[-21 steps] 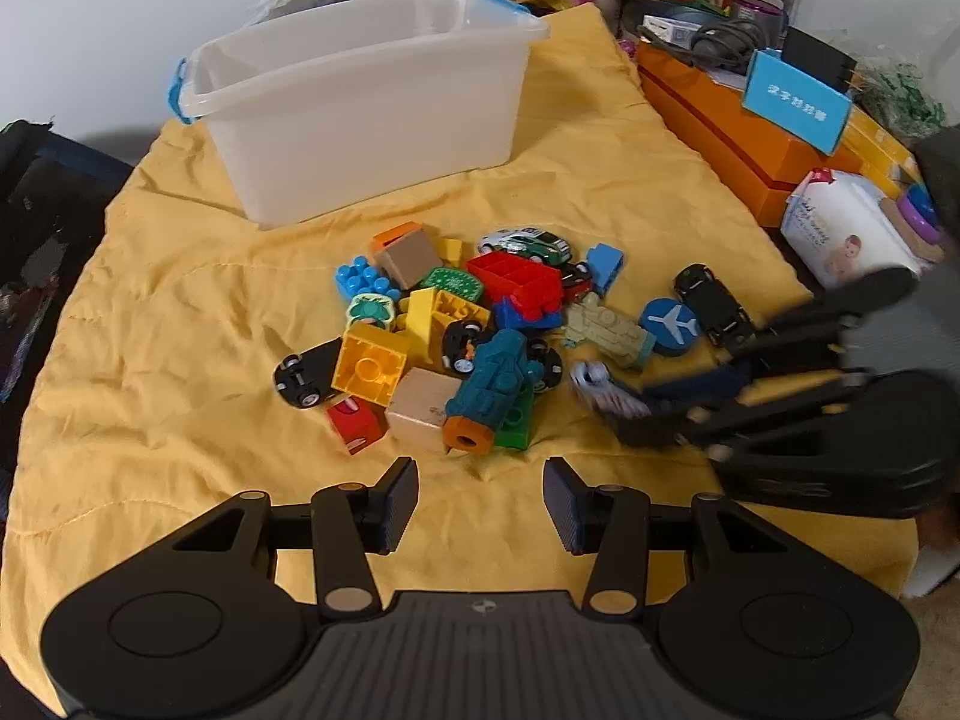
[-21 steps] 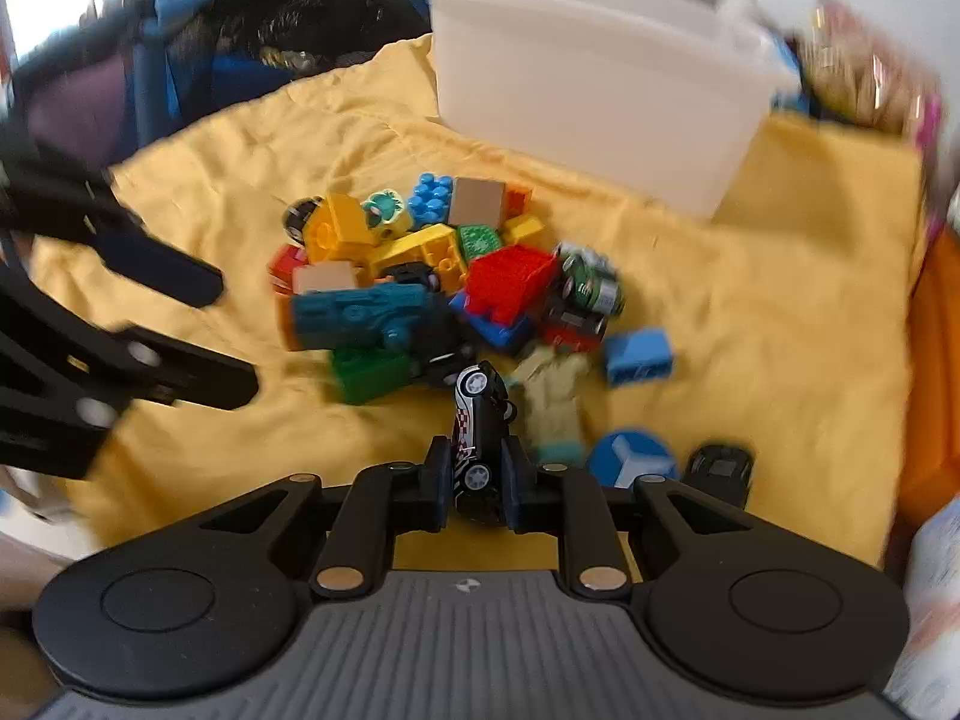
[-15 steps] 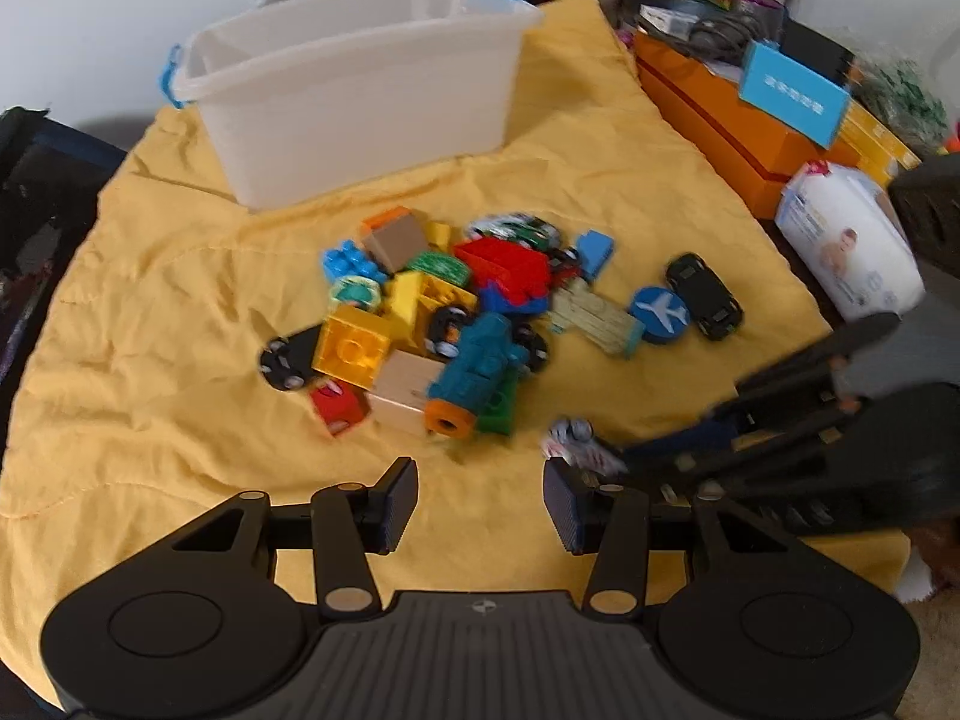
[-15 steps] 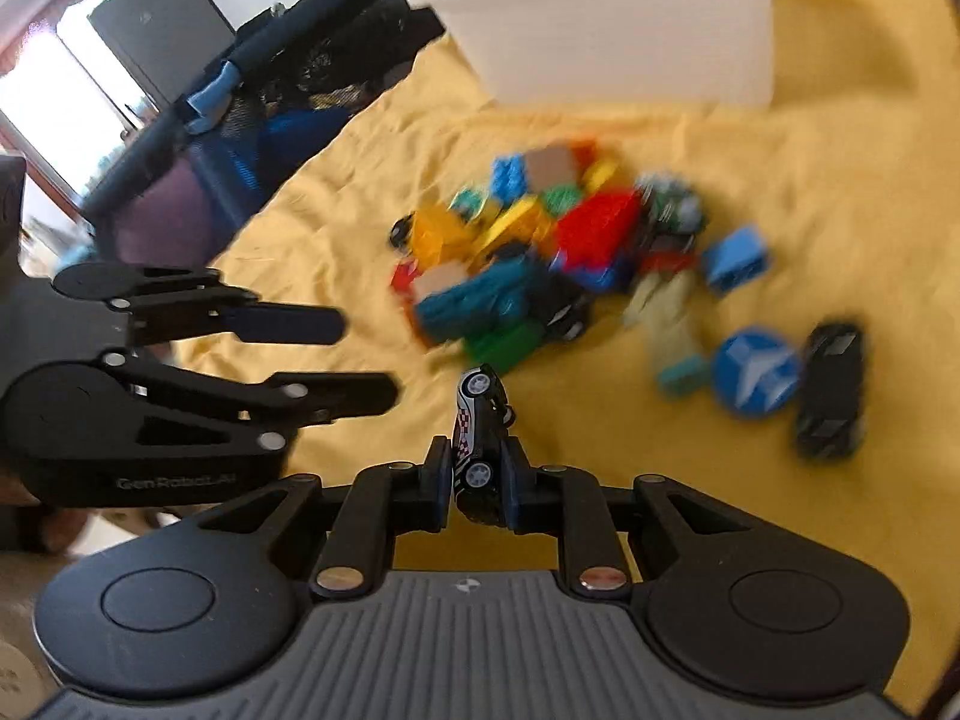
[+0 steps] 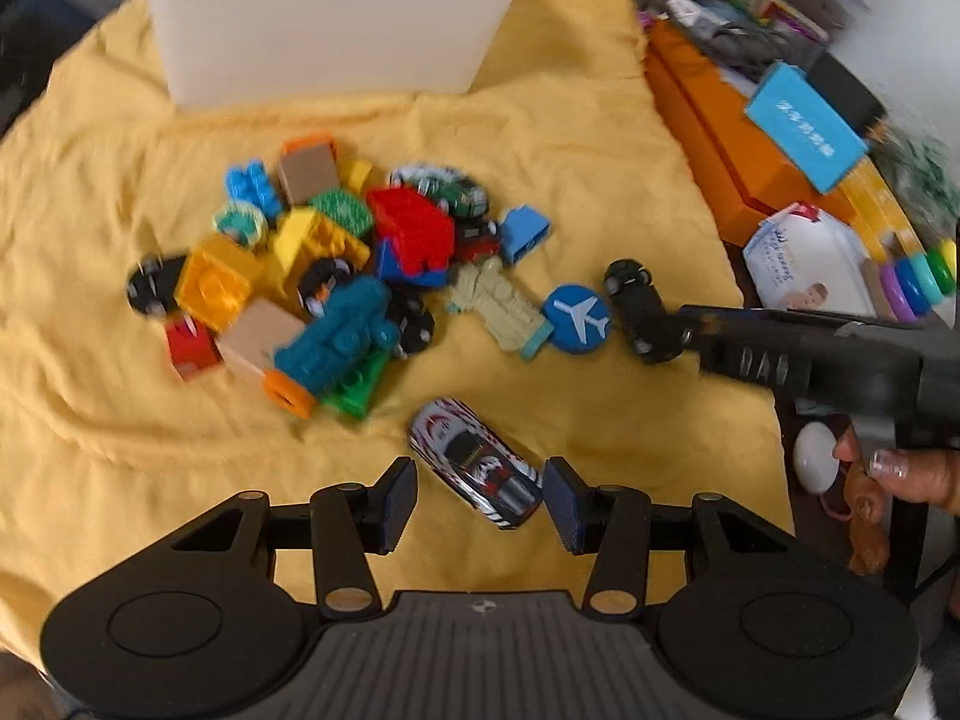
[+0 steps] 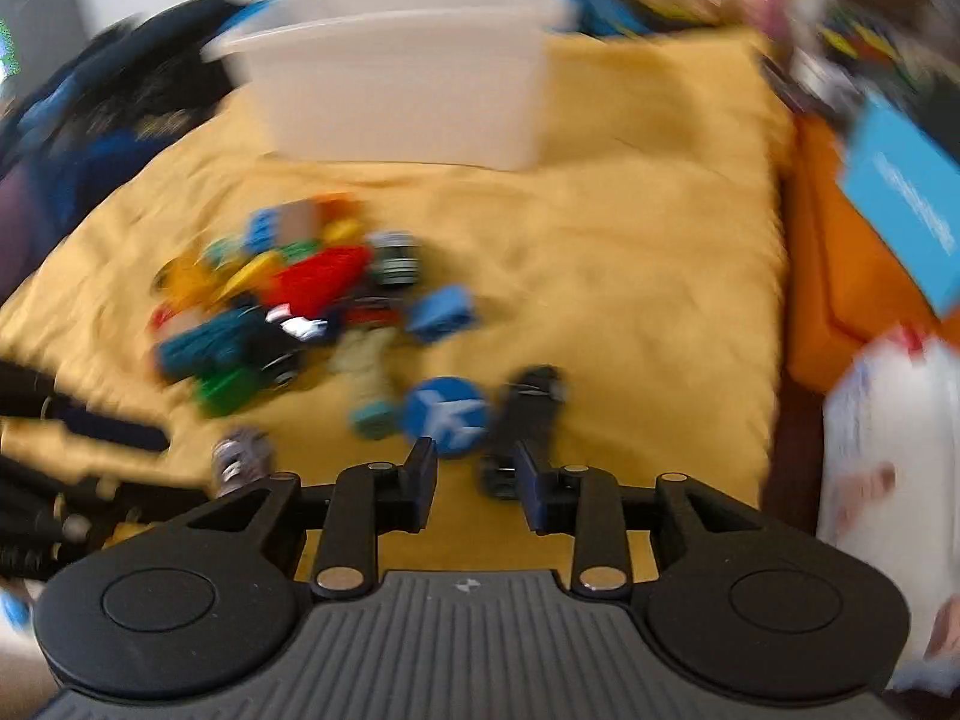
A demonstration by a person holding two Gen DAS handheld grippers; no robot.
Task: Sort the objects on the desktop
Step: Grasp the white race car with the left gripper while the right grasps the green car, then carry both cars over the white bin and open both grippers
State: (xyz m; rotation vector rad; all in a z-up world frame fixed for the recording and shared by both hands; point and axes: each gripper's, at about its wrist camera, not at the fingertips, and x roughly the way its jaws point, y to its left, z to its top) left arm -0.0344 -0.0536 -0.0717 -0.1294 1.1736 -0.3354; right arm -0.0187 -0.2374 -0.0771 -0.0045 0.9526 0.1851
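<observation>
We are seeing soft, even daylight on the yellow cloth [image 5: 570,138], with no hard glare. Small dark shadows are sitting under the toy pile [image 5: 336,276] and the white toy car [image 5: 474,462]. The left wrist view is looking a bit smeared, mostly near its edges. The right wrist view is blurring much more: the toy pile [image 6: 288,306] and the white bin [image 6: 396,96] are looking streaky. Both pictures are bending round at the edges, and the corners are going dark.
</observation>
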